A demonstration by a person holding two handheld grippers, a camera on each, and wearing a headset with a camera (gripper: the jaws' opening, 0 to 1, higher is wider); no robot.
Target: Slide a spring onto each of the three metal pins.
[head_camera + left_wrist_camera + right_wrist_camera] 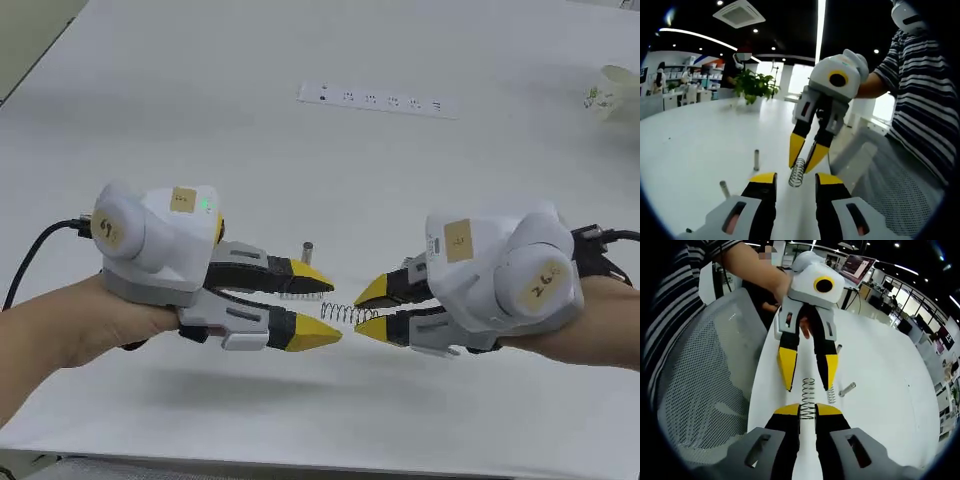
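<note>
Round sticker (545, 283) on the right gripper (358, 313) bore handwriting resembling "26", round patch (108, 231) on the left gripper (335, 311) showed a mark like "5", tan square labels (458, 240) on both were too small to read

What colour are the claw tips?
Yellow, on the left gripper and right gripper alike; clearest in the head view.

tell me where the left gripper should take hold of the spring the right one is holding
Probably the free half of the spring, across its coils. The right gripper pinches one end, so the rest pokes out toward the open left gripper. Come in head-on, one jaw either side, and close gently: the coils look thin.
</note>
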